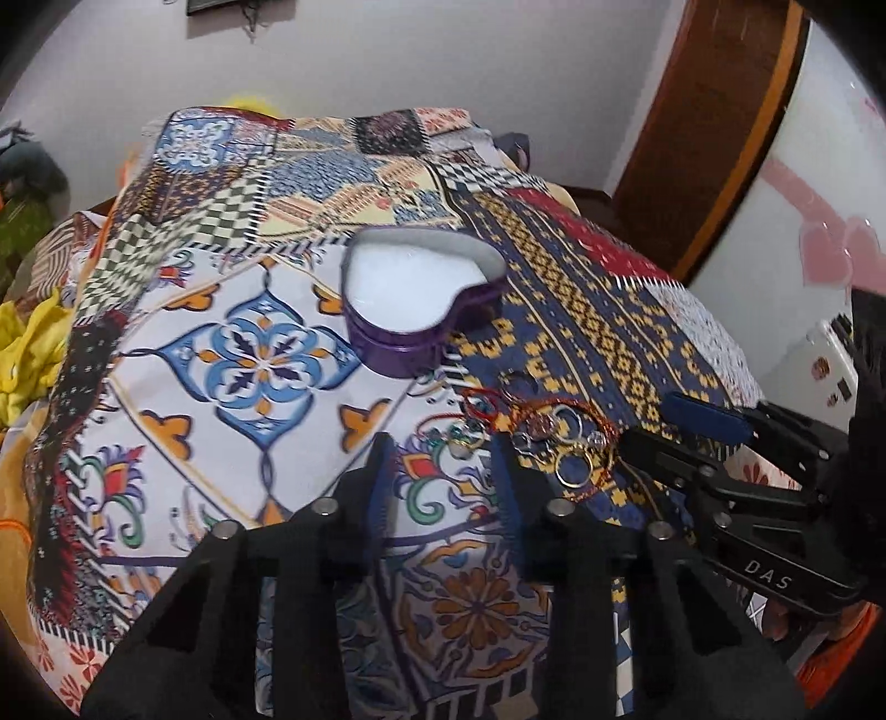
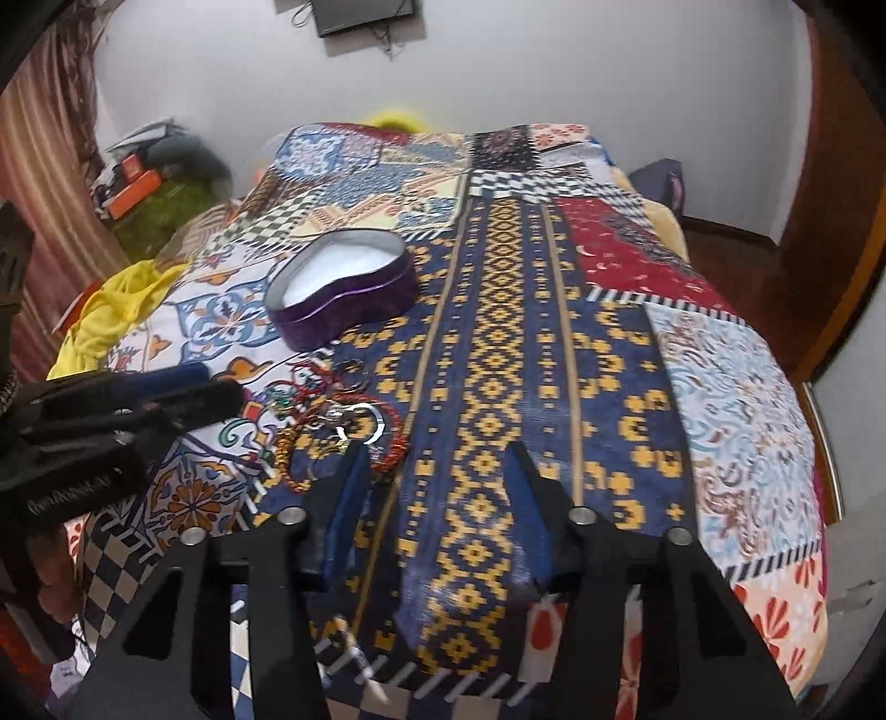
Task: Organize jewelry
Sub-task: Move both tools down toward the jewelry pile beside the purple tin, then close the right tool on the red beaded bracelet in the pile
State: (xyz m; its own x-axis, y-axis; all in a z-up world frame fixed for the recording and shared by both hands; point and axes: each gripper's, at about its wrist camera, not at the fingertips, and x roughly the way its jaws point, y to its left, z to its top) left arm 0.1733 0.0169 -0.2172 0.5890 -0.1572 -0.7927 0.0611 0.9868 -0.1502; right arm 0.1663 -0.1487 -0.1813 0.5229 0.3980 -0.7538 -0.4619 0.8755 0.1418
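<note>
A purple heart-shaped tin (image 1: pixel 421 299) with a white lining stands open on the patchwork cloth (image 1: pixel 232 354); it also shows in the right wrist view (image 2: pixel 343 293). A heap of jewelry (image 1: pixel 548 437), with gold and silver rings and red thread bracelets, lies in front of the tin; it also shows in the right wrist view (image 2: pixel 338 421). My left gripper (image 1: pixel 443 448) is open and empty, just left of the heap. My right gripper (image 2: pixel 437 454) is open and empty, its left fingertip beside the heap.
The patchwork cloth (image 2: pixel 609 343) covers a raised surface. Yellow fabric (image 2: pixel 116 310) and clutter lie at the left. A wooden door frame (image 1: pixel 714 127) stands at the right. A dark frame (image 2: pixel 365 14) hangs on the far wall.
</note>
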